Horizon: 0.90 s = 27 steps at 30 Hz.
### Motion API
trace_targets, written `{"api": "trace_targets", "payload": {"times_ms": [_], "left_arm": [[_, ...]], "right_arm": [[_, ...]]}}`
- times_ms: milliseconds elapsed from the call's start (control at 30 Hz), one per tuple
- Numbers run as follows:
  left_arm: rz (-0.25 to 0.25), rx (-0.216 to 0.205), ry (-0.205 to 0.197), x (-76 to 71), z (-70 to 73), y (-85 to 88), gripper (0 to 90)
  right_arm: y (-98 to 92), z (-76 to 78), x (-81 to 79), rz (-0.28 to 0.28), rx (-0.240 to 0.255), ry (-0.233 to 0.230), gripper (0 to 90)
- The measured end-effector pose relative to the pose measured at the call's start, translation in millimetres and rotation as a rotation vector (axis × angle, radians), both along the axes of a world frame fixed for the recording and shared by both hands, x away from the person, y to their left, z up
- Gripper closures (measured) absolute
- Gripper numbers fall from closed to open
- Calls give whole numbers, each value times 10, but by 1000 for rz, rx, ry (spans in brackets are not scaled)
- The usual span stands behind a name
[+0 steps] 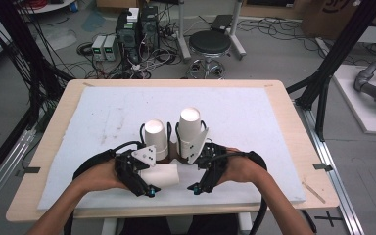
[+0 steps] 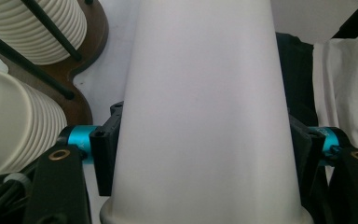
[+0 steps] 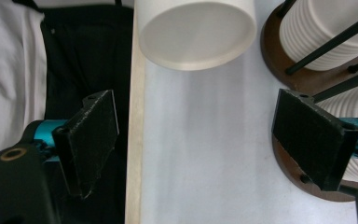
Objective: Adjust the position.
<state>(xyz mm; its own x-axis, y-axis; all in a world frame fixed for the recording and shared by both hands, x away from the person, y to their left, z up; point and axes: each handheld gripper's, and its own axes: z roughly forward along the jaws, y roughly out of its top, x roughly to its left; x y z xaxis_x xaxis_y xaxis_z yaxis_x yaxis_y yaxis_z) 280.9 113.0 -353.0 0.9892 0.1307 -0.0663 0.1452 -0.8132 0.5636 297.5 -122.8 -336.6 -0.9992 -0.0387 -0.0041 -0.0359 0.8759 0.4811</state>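
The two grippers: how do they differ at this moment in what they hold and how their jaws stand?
The left gripper is shut on a single white cup, which lies sideways between its jaws; the right gripper holds nothing. The left jaws press the cup's wall; the right jaws stand wide apart over the white mat. Both have black jaws and sit beside the cup stacks.

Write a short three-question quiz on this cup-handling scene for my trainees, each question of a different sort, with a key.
1. True or false: the left gripper is shut on a single white cup.
2. Multiple choice: the jaws of the right gripper are (A) shut on a cup, (B) open with nothing between them, (C) shut on a cable.
3. Short answer: how many cup stacks stand in the wooden holder?

Key
1. True: both pads press the cup's sides.
2. B: the white mat shows between the pads.
3. Two, side by side.
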Motion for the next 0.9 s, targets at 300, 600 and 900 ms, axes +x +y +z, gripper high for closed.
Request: {"api": "trace_targets", "payload": {"times_ms": [300,600,900], "left_arm": [[3,68,-4,4,1,-66,307],[-8,87,-7,22,24,-196,307],[-31,124,-8,10,24,-286,309]], "right_arm": [[151,-34,0,30,-108,-15,155],[274,-59,-10,51,-121,-12,159],[332,-63,-12,67,-132,-16,207]]}}
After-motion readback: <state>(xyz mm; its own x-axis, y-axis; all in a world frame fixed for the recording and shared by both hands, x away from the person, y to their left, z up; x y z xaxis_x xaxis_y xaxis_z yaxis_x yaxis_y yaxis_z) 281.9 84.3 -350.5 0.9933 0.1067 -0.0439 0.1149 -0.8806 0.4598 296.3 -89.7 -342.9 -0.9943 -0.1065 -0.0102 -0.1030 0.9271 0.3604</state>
